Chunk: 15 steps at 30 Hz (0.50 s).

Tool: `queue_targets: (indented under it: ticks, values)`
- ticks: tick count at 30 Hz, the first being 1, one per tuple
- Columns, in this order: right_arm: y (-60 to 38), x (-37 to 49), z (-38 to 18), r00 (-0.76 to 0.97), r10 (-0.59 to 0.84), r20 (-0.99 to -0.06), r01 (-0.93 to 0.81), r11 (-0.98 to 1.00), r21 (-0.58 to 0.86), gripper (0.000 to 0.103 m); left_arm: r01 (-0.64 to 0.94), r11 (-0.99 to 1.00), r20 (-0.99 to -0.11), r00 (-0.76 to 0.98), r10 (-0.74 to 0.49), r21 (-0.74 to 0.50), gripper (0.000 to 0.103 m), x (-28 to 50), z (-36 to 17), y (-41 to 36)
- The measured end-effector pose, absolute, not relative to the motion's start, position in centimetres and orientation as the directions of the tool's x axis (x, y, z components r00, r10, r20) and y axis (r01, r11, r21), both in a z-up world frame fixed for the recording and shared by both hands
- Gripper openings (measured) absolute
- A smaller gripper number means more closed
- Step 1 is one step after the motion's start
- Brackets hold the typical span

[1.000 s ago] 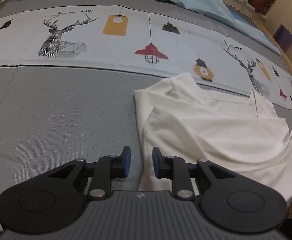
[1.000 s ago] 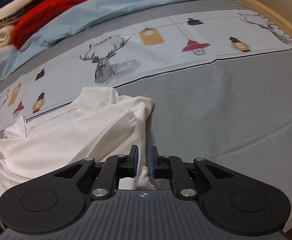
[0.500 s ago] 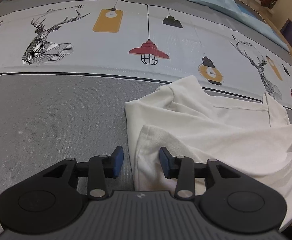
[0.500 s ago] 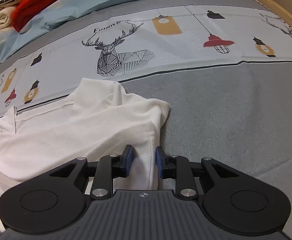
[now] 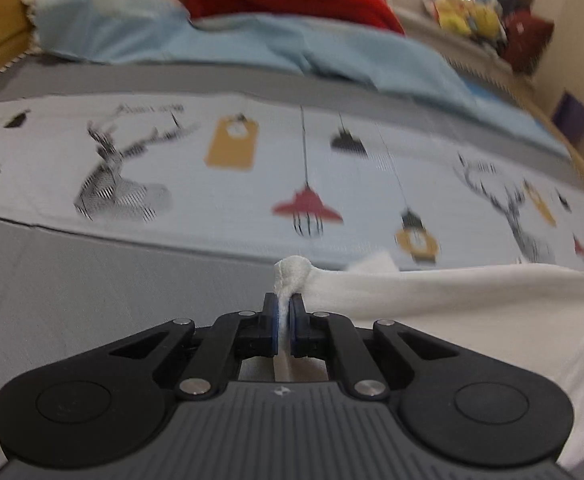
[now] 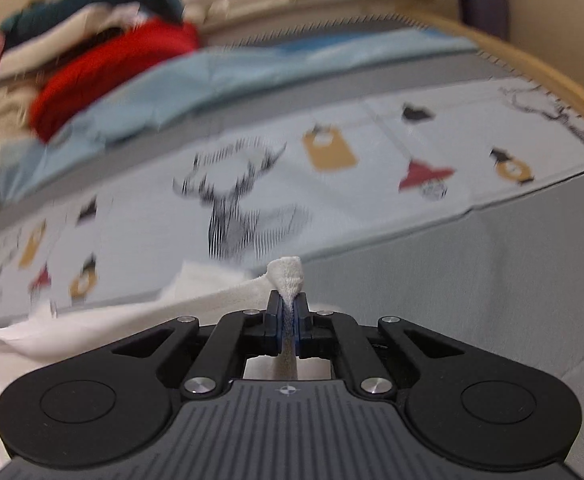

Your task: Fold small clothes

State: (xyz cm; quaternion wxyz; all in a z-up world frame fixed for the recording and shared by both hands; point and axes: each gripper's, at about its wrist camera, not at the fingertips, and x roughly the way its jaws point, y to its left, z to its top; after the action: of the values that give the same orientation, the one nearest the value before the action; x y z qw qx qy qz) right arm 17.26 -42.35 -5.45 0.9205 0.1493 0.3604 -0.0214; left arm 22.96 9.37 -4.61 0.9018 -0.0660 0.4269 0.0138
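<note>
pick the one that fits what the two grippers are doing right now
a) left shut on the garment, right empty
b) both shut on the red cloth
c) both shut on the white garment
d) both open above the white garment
c: the left gripper and the right gripper each have a pinched tuft of the white garment sticking out past closed pads.

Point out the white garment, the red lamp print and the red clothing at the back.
white garment (image 5: 452,304), left wrist view, stretched edge
red lamp print (image 5: 307,204), left wrist view, shade
red clothing (image 6: 103,76), right wrist view, middle of the heap
</note>
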Motion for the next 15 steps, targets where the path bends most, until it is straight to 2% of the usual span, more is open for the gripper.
queue_targets:
  ticks: [9, 11, 12, 13, 15]
  values:
    - [-40.9, 19.3, -4.5, 0.810, -0.042, -0.584, 0.225, 0.943, 0.244, 0.004, -0.113, 0.990, -0.663, 0.748, 0.027, -0.088, 0.006, 24.6, -3.1, 8.5]
    - [-40.5, 19.9, -4.8, 0.800, -0.086, -0.594, 0.261, 0.941, 0.215, 0.007, -0.130, 0.986, -0.668, 0.743, 0.027, -0.104, 0.010, 25.1, -3.3, 8.8]
    - [-40.3, 20.0, -5.1, 0.784, -0.119, -0.609, 0.288, 0.939, 0.187, 0.009, -0.145, 0.984, -0.689, 0.724, 0.031, -0.108, 0.018, 25.4, -3.5, 9.0]
    - [-40.2, 20.2, -5.3, 0.767, -0.152, -0.623, 0.314, 0.936, 0.158, 0.015, -0.148, 0.981, -0.719, 0.695, 0.015, -0.122, 0.025, 25.6, -3.9, 9.3]
    - [-40.7, 20.2, -5.6, 0.750, -0.144, -0.645, 0.322, 0.932, 0.166, 0.020, -0.142, 0.976, -0.748, 0.662, -0.032, -0.167, 0.024, 25.5, -4.3, 10.0]
